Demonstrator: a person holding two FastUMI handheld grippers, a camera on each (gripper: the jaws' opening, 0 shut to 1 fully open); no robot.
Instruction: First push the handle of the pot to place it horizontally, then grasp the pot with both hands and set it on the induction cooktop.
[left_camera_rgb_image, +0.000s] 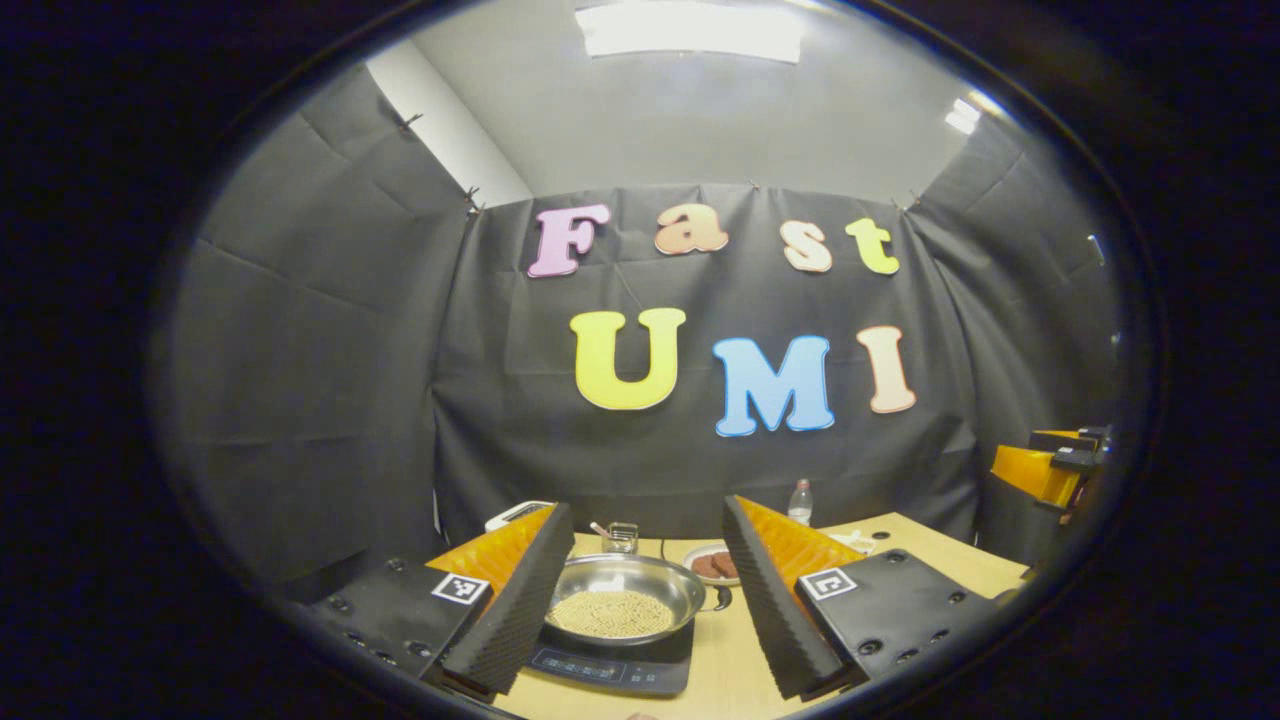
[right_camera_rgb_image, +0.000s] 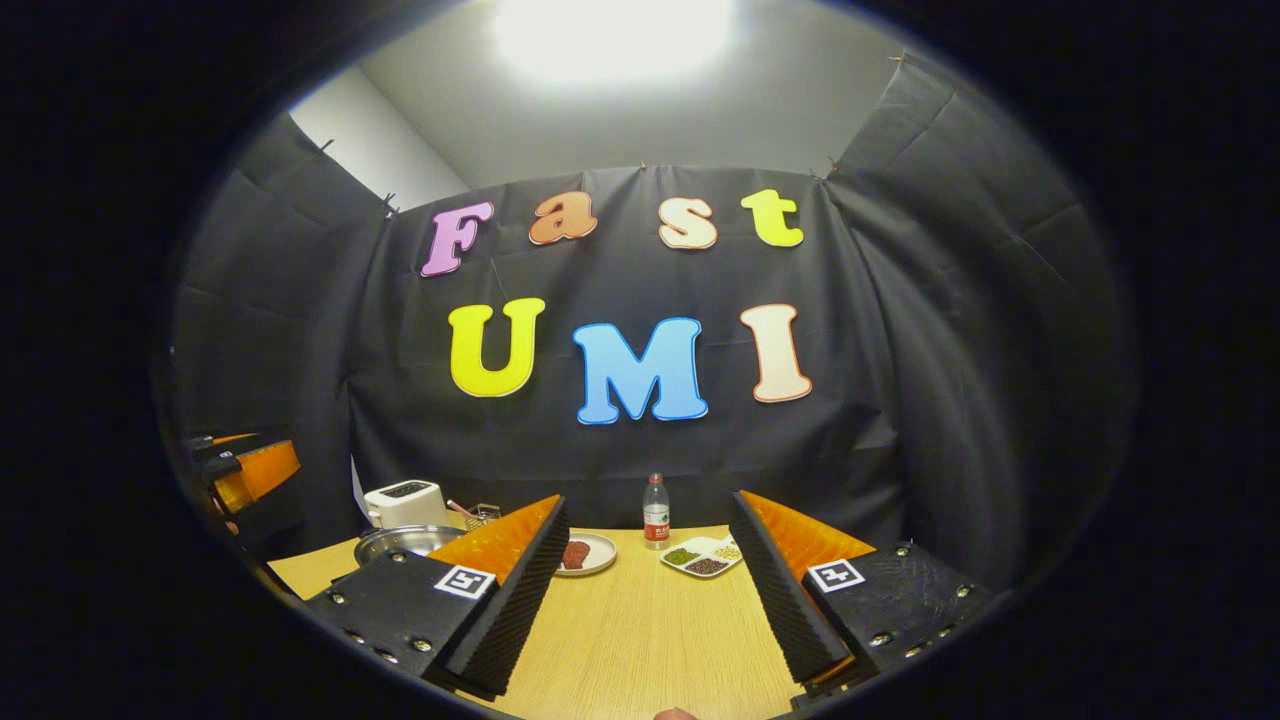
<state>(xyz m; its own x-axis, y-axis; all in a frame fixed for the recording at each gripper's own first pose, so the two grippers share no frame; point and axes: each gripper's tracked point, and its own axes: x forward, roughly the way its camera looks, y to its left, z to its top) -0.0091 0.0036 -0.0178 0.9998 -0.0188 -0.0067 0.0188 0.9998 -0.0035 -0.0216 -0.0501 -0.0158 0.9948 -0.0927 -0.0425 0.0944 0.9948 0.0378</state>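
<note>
On the table (right_camera_rgb_image: 640, 620) stand one pot (left_camera_rgb_image: 625, 593) of pale grains on one induction cooktop (left_camera_rgb_image: 610, 665), one bottle (right_camera_rgb_image: 655, 512), one toaster (right_camera_rgb_image: 404, 502), one round plate (right_camera_rgb_image: 585, 553), one divided dish (right_camera_rgb_image: 704, 555) and one small wire basket (left_camera_rgb_image: 620, 537).

1. Wooden table (right_camera_rgb_image: 640, 620) across the bottom of the right gripper view, light, with a plain grain.
2. White toaster (right_camera_rgb_image: 404, 503) at lower left of that view, against the cloth wall.
3. Small wire basket (right_camera_rgb_image: 483, 515) just right of the toaster, with a stick-like handle poking out to its left.
4. Round plate (right_camera_rgb_image: 584, 553) at lower centre, holding reddish-brown pieces.
5. Clear plastic bottle (right_camera_rgb_image: 655, 512) upright at the table's far edge, near centre, red label around the middle.
6. White divided dish (right_camera_rgb_image: 703, 556) just right of the bottle, with green, dark and pale grains in separate compartments.
7. Bright ceiling light (right_camera_rgb_image: 610, 30) at top centre.
</note>
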